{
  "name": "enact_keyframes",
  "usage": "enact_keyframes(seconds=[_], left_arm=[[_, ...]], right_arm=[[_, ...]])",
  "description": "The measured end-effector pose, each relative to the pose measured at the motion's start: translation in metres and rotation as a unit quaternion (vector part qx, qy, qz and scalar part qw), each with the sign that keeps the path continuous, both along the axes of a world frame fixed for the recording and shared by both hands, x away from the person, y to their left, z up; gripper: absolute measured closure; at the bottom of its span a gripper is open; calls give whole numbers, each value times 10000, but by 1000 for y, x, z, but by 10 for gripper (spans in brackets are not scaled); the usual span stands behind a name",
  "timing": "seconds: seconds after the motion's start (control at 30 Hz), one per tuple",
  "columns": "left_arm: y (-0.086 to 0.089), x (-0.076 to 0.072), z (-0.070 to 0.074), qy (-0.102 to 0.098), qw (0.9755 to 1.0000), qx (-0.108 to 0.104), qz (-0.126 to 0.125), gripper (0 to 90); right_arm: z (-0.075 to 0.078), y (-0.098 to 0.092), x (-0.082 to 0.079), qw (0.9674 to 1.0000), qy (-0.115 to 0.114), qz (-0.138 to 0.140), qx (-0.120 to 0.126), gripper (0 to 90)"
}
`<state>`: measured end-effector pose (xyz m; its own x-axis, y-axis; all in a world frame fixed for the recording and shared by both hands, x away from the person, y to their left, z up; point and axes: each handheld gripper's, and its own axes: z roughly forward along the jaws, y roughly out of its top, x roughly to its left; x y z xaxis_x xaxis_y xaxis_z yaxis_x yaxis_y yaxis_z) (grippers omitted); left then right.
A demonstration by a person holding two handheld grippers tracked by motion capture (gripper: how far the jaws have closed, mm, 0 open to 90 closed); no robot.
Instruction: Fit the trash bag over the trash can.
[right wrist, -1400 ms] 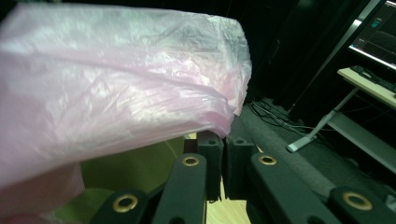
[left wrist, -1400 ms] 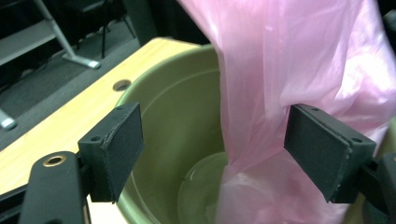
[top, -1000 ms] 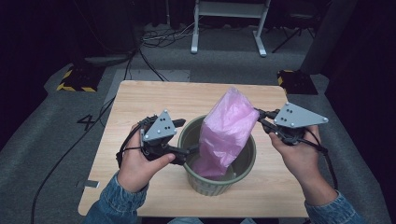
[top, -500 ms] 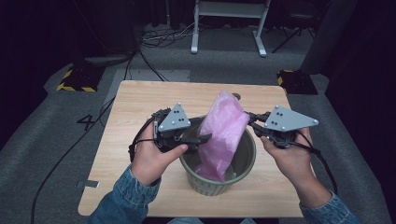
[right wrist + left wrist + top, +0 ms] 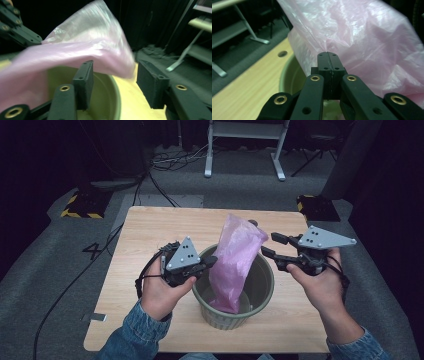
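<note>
bag: 1 pink plastic bag (image 5: pixel 235 262) is standing tall in the bin (image 5: pixel 260 290), its lower part sitting inside, its top rising well above the rim and leaning toward the far side
bin: 1 green round bin, sitting upright near the front middle of the table (image 5: pixel 145 227)
left gripper (image 5: pixel 209 263): jaws are pressing together on a fold of the bag's left side, film bunching at the tips in the left gripper view
right gripper (image 5: pixel 270 246): jaws are standing apart, holding nothing, hovering just beside the bag's upper right edge over the bin rim
handling: judging by the sheen and creases, the bag is looking thin, very light, soft and slippery; probably tearing if yanked; holding no shape of its own
where to grip: the upper edge or a gathered fold is looking best, pinching flat film risks slipping; the right side of the mouth seems the free spot
step guess: probably spreading the bag as a liner over the rim
count: 1 bag, 1 bin, 2 grippers, 1 table
risk: the light bin may be tipping if pulled sideways
</note>
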<state>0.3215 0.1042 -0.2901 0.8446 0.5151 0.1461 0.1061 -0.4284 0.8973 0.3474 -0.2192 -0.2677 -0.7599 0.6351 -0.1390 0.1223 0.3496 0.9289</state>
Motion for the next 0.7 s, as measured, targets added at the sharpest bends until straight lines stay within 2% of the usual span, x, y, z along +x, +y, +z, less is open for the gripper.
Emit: enact_keyframes(seconds=[0.1,0.13,0.2,0.3,0.4,0.5,0.57,0.63,0.7], left_arm=[[2,-2,2,-231,9997,-24,92,900],[2,-2,2,-250,9996,-35,95,900],[3,-3,3,-314,9995,-66,82,900],[1,-6,4,-459,9989,-64,40,900],[-2,-8,4,-550,9985,25,19,900],[-4,-11,4,-612,9981,79,-3,900],[-4,-11,3,-627,9980,120,-21,900],[-6,-11,2,-592,9981,127,-82,900],[-8,-10,-1,-526,9984,110,-182,900]], right_arm=[[0,-6,2,9985,324,54,449,473],[0,-6,2,9983,342,32,472,471],[-4,-3,4,9984,426,56,359,465],[-6,0,4,9971,549,206,495,448],[-4,4,3,9931,735,404,814,431],[-2,7,2,9902,897,538,926,415],[-1,8,2,9866,1028,661,1079,419],[-3,13,3,9838,1129,784,1150,462],[-5,19,4,9820,1206,1020,1038,588]])
